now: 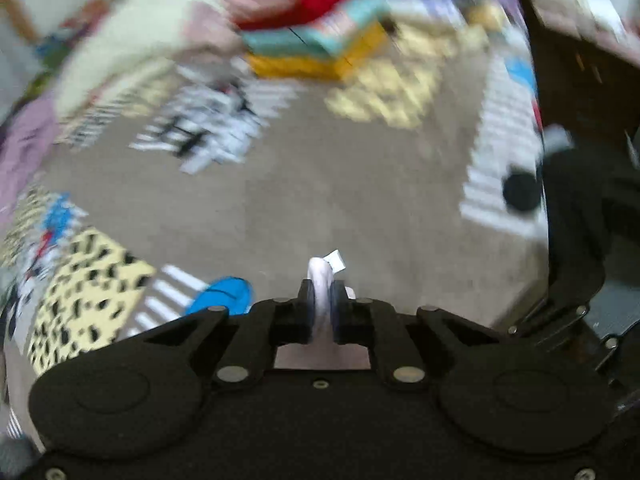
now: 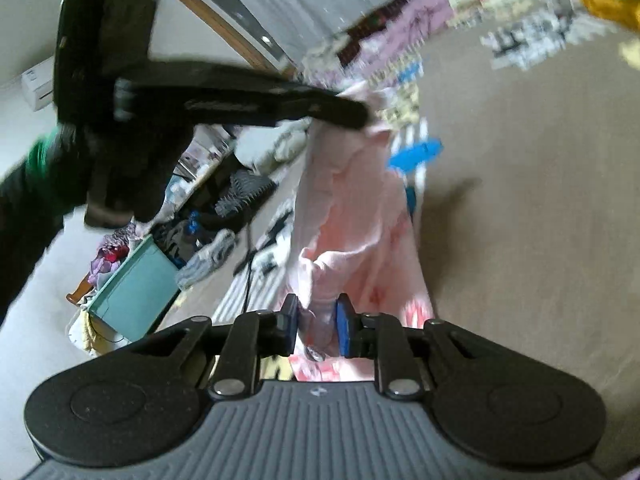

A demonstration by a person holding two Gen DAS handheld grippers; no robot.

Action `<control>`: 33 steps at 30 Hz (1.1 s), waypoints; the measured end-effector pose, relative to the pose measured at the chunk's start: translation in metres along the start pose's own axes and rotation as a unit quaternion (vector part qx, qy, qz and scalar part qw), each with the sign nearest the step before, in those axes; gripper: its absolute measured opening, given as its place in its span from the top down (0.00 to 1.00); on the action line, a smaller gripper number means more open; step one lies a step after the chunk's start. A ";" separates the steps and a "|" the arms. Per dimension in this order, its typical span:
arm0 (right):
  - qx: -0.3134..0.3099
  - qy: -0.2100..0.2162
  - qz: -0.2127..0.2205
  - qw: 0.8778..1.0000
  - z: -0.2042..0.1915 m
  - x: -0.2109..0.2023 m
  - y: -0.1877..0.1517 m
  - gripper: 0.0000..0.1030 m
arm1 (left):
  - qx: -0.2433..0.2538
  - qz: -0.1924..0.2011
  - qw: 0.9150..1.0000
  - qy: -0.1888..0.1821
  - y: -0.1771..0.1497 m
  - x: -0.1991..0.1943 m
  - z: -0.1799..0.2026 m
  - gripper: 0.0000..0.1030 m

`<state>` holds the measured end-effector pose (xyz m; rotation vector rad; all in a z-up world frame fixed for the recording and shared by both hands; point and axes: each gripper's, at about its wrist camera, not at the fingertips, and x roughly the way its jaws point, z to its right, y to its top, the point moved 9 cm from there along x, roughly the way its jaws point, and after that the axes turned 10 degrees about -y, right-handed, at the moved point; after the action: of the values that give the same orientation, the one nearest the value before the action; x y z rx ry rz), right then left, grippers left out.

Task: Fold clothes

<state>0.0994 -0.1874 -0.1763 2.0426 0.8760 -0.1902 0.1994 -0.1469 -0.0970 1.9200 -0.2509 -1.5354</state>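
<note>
Right wrist: pale pink soft cotton garment hanging mid-air over tan bedspread, pinched by right gripper near, left gripper far. Left wrist: left gripper clenched on thin fold only. Could slip out, given heavy motion blur.

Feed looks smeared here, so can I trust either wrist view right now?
Left wrist: heavy motion blur on the folded stack; left gripper sharp. Right wrist: bedspread smeared, fisheye-bent; right gripper and pink garment readable.

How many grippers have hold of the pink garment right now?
2. The right gripper pinches a fold of the pale pink cloth garment at its lower end; the left gripper clamps its upper edge, holding it lifted over the tan patterned bedspread.
</note>
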 end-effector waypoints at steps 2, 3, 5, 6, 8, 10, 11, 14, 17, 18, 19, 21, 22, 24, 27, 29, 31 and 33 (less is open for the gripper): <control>-0.028 -0.002 0.024 0.999 -0.005 -0.011 0.021 0.81 | -0.036 0.045 0.998 0.024 0.000 -0.032 -0.009 0.94; -0.042 -0.004 0.035 0.998 -0.008 -0.017 0.032 0.82 | -0.052 0.066 0.996 0.037 -0.001 -0.048 -0.013 0.94; -0.077 -0.009 0.062 0.995 -0.017 -0.029 0.060 0.82 | -0.083 0.107 0.989 0.055 0.000 -0.076 -0.019 0.94; -0.094 -0.010 0.073 0.993 -0.021 -0.036 0.076 0.82 | -0.099 0.127 0.985 0.064 0.001 -0.090 -0.023 0.94; -0.130 -0.007 0.090 0.987 -0.031 -0.049 0.110 0.83 | -0.126 0.164 0.975 0.081 0.002 -0.119 -0.028 0.94; -0.177 0.001 0.097 0.979 -0.046 -0.059 0.142 0.84 | -0.144 0.196 0.965 0.093 0.005 -0.142 -0.027 0.94; -0.210 0.000 0.101 0.972 -0.055 -0.065 0.157 0.84 | -0.151 0.210 0.961 0.097 0.007 -0.152 -0.027 0.94; -0.281 -0.003 0.108 0.954 -0.079 -0.080 0.190 0.84 | -0.175 0.250 0.947 0.101 0.012 -0.181 -0.024 0.94; -0.323 -0.006 0.110 0.940 -0.096 -0.092 0.217 0.84 | -0.187 0.275 0.938 0.103 0.015 -0.202 -0.017 0.95; -0.334 -0.007 0.111 0.936 -0.101 -0.096 0.223 0.84 | -0.188 0.281 0.935 0.103 0.016 -0.207 -0.015 0.95; -0.344 -0.008 0.111 0.932 -0.106 -0.100 0.230 0.84 | -0.189 0.288 0.933 0.104 0.017 -0.213 -0.011 0.95; -0.362 -0.008 0.113 0.925 -0.116 -0.107 0.237 0.84 | -0.191 0.301 0.928 0.107 0.020 -0.225 -0.005 0.96; -0.369 -0.008 0.113 0.922 -0.120 -0.110 0.239 0.84 | -0.191 0.307 0.926 0.110 0.021 -0.231 -0.002 0.96; -0.383 -0.008 0.116 0.916 -0.129 -0.116 0.242 0.84 | -0.193 0.317 0.921 0.117 0.022 -0.242 0.003 0.96; -0.396 -0.008 0.123 0.910 -0.143 -0.124 0.246 0.84 | -0.197 0.337 0.912 0.123 0.027 -0.261 0.008 0.96; -0.400 -0.005 0.129 0.907 -0.151 -0.131 0.252 0.84 | -0.197 0.352 0.907 0.125 0.031 -0.277 0.010 0.96; -0.406 -0.001 0.135 0.904 -0.159 -0.138 0.258 0.84 | -0.193 0.362 0.903 0.128 0.035 -0.291 0.014 0.96; -0.413 0.003 0.137 0.900 -0.167 -0.144 0.262 0.84 | -0.191 0.370 0.901 0.125 0.038 -0.303 0.018 0.96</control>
<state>0.1319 -0.2271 0.1623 1.3290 0.5200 0.3055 0.1031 -0.0229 0.1657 1.4372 -0.4615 -0.7524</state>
